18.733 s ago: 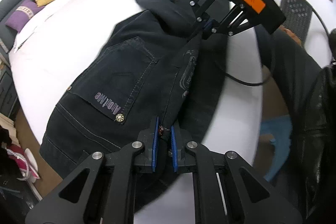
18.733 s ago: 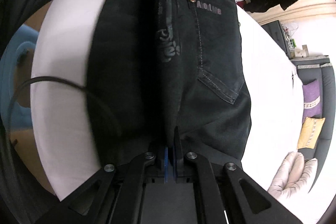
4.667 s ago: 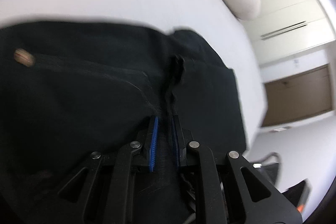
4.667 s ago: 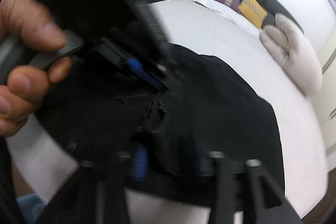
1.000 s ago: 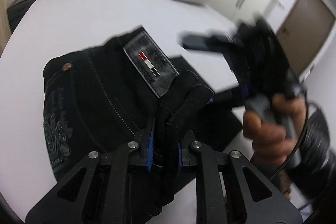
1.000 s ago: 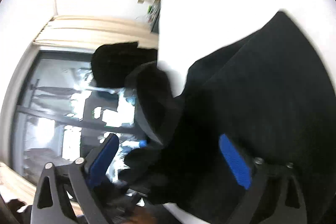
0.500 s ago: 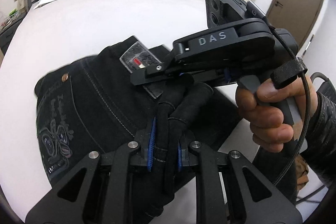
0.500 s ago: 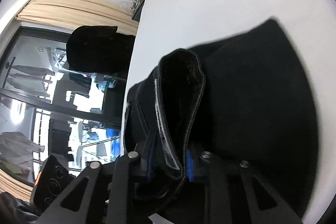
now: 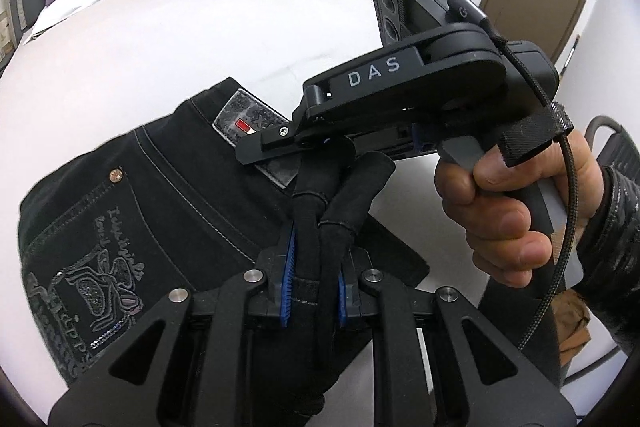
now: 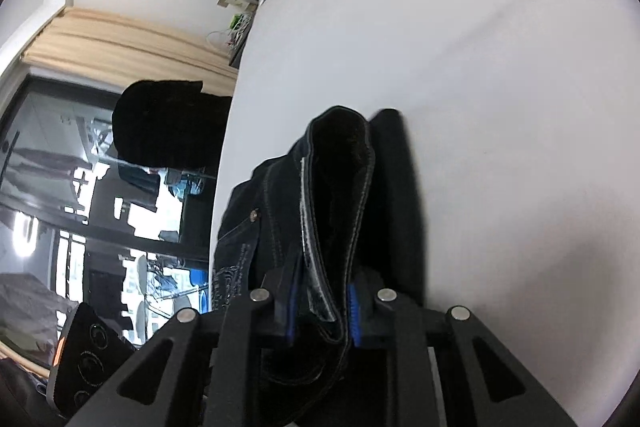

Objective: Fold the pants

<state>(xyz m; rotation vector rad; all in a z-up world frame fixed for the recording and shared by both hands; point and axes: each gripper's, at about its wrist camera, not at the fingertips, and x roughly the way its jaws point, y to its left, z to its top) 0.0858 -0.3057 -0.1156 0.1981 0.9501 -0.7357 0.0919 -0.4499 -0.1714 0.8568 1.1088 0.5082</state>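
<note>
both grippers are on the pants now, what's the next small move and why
Probably lift both together and carry the fold over. The left gripper pinches bunched cloth, the right gripper is closing on the waistband, and the black pants lie partly folded on the bed.

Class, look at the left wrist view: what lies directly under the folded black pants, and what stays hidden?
Under the black pants lies the white bedsheet, visible all round them. The sheet beneath the fabric is covered, and so are the pants' inner folded layers.
</note>
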